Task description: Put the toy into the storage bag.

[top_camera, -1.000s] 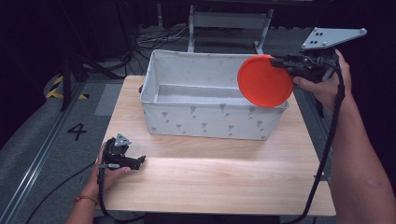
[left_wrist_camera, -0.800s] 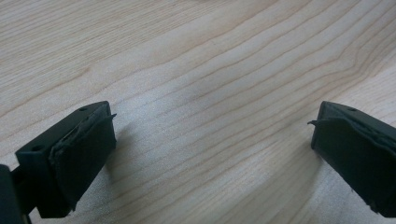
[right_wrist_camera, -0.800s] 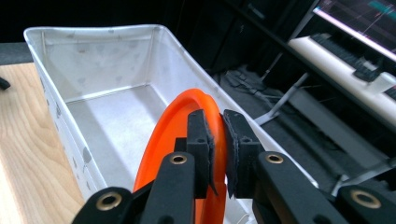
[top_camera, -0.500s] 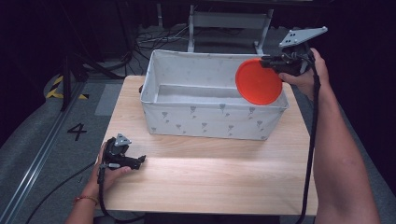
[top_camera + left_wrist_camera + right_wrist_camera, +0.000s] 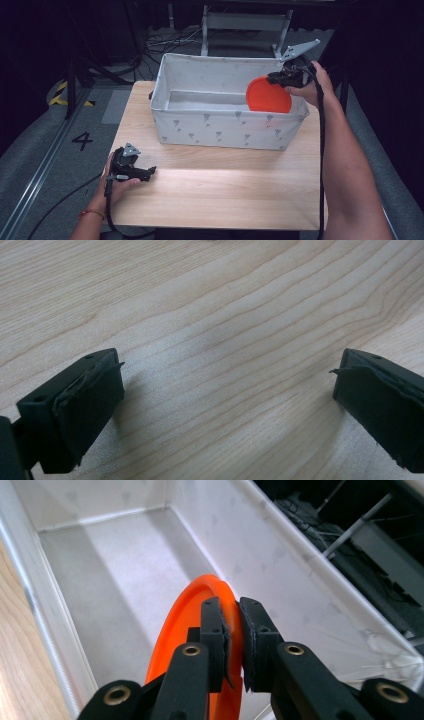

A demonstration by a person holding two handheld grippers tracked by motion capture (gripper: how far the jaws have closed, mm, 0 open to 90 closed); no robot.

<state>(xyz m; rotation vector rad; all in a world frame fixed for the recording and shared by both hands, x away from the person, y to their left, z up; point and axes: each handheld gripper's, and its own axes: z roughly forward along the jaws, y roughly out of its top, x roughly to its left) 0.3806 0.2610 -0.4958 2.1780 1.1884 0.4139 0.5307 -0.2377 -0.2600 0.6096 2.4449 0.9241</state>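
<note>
High view: We are holding the orange plate on its edge inside the right end of the white bin, under our right gripper. Our left gripper is resting on the wooden table, well apart from the plate.

Left gripper view: We are keeping the jaws spread wide, with nothing between them.

Right gripper view: We are pinching the plate's rim. The plate is hanging straight down from the right gripper, over the bin floor.
</note>
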